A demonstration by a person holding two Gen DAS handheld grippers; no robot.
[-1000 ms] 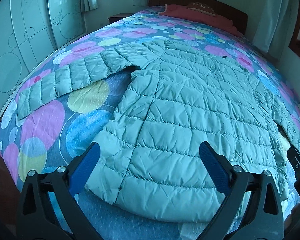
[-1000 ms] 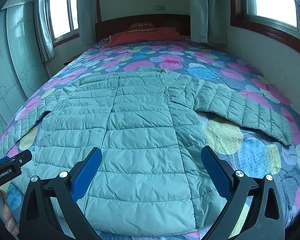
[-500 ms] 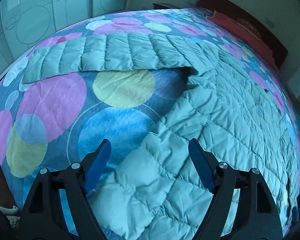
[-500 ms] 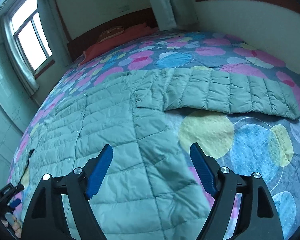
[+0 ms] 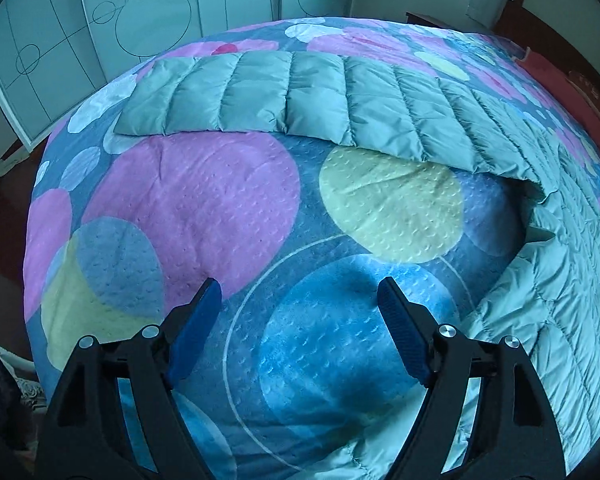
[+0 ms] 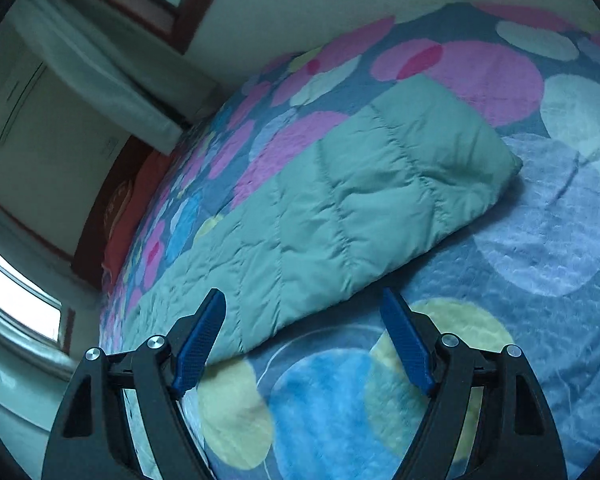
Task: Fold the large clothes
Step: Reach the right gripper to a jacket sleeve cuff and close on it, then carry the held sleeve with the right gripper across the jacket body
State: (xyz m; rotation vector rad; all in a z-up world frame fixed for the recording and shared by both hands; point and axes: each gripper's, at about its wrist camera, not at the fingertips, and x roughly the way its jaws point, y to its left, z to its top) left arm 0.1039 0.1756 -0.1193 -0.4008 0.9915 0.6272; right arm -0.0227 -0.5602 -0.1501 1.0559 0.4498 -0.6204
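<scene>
**Jacket flat on the bed, both grippers empty above the spread**

Across the bedspread (image 5: 204, 200) lies the jacket (image 5: 572, 280), a pale green quilted one, spread flat. In the left wrist view its body fills the right edge of the picture, and one sleeve (image 5: 292, 92) stretches out from it toward the upper left, lying flat on the spread with its cuff end nearest the wardrobe doors (image 5: 160, 12). A patch of bare spread, printed with pink, yellow and blue circles, sits between that sleeve and the jacket's side edge.

In the right wrist view the other sleeve (image 6: 360, 200) runs diagonally across the picture, its cuff end up at the right, also flat on the spread. This view is rolled hard to one side and partly blurred.

The left gripper (image 5: 300, 304) hangs over the bare blue circle, jaws wide apart after narrowing a little, with nothing between them; it is near the jacket's side edge but not touching it. The right gripper (image 6: 304, 320) also stands wide apart after the same slight narrowing, empty, its left pad just at the lower edge of the sleeve; contact there cannot be told.

Beyond the bed are a red pillow (image 6: 120, 216), a dark headboard (image 6: 100, 200), curtains (image 6: 100, 68) and a window (image 6: 20, 300).
</scene>
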